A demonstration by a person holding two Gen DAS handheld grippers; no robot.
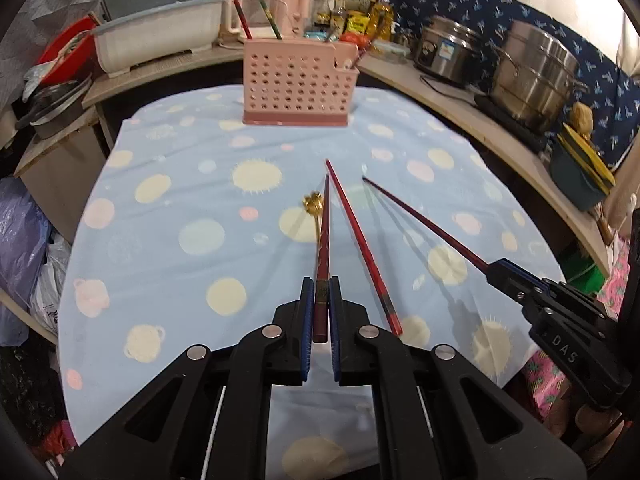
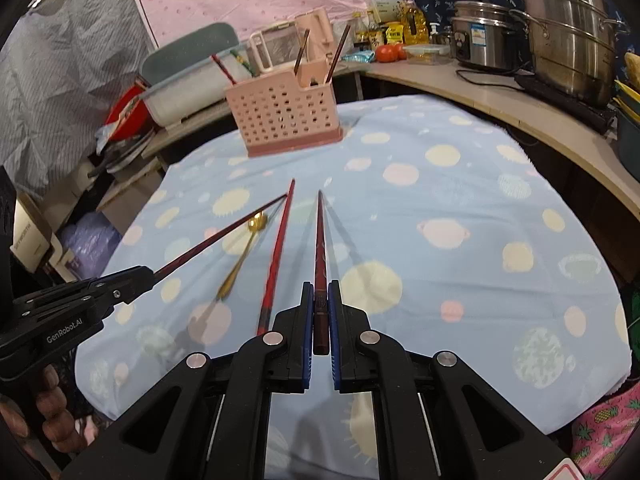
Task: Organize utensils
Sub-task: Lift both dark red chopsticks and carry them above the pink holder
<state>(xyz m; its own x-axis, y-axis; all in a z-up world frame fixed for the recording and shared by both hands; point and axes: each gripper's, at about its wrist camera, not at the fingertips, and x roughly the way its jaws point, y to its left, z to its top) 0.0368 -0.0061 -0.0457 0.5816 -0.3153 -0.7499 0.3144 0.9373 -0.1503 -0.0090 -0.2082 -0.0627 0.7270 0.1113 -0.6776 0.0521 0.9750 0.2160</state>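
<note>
Partly done: several utensils upright in holder [image 1: 298,88] at table's [image 2: 460,248] far end. Left tongs [image 1: 321,300] pinching a chopstick [image 1: 323,240]; right tongs [image 2: 321,304] pinching another [image 2: 320,248]. Left on cloth: red chopstick [image 1: 360,244], gold spoon [image 2: 240,256].

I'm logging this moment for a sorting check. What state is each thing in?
Left hand-held gripper: shut on a chopstick.
Left chopstick: held, raised, pointing at the holder.
Right hand-held gripper: shut on a chopstick.
Right chopstick: held, raised.
Third chopstick: lying on the cloth.
Gold spoon: lying on the cloth.
Holder: upright, with utensils inside.
</note>
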